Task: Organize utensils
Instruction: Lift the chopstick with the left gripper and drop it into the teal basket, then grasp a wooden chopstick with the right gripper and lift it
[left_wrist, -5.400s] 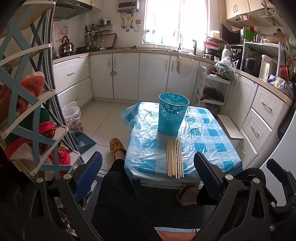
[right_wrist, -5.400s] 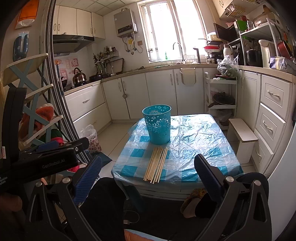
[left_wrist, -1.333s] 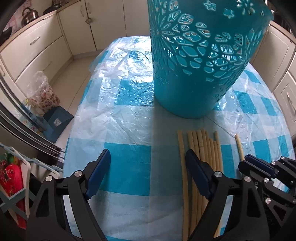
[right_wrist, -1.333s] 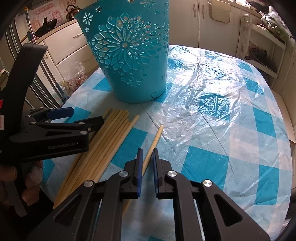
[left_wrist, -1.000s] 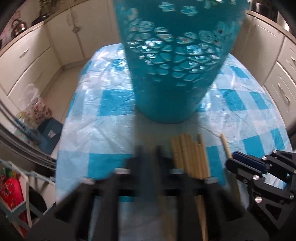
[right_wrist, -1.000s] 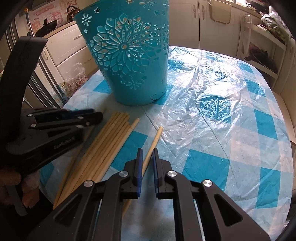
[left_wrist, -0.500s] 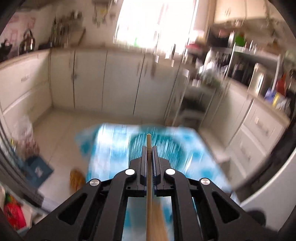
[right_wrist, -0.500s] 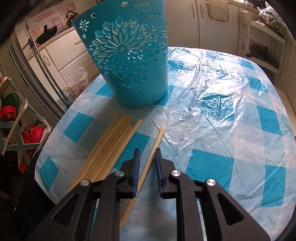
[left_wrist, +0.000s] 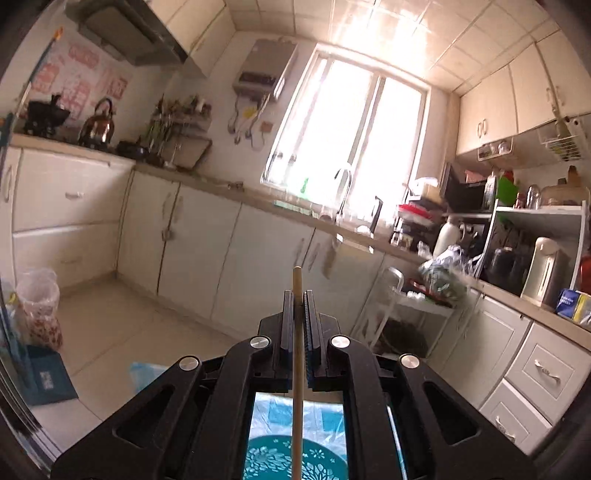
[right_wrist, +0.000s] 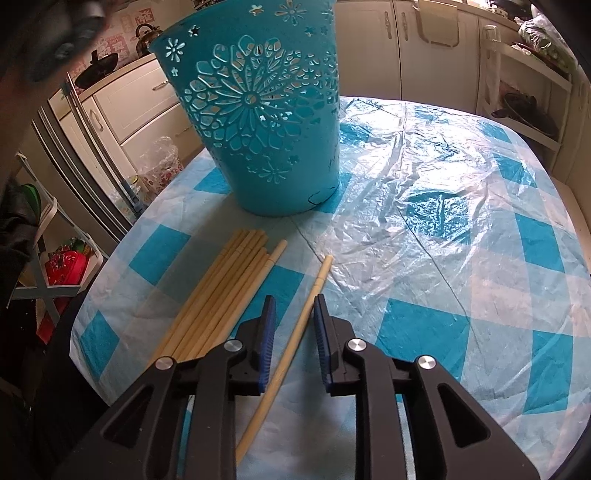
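The left gripper (left_wrist: 297, 295) is clenched on a single wooden chopstick (left_wrist: 297, 369), which runs up between its pads and pokes a little past their tips; directly beneath it, seen through the gripper frame, sits the teal basket (left_wrist: 295, 461), so the step in hand looks like dropping this stick into the basket. To do it well, the stick should be tipped so its lower end points into the basket mouth before the pads let go, and released close above the rim rather than from high, since a long thin stick can bounce off a perforated wall. The right gripper (right_wrist: 294, 301) points steeply down at the table (right_wrist: 461, 258) with its jaws opening; a lone chopstick (right_wrist: 291, 341) lies between the pads, which do not press on it. Just to its left lies the bundle of chopsticks (right_wrist: 221, 295), whose far ends stop just short of the basket's foot (right_wrist: 258, 122). Beyond and to the right of the gripper the checked plastic cover is bare and gives free room; to the left the table edge is near, and the crinkled cover may snag a sliding stick.
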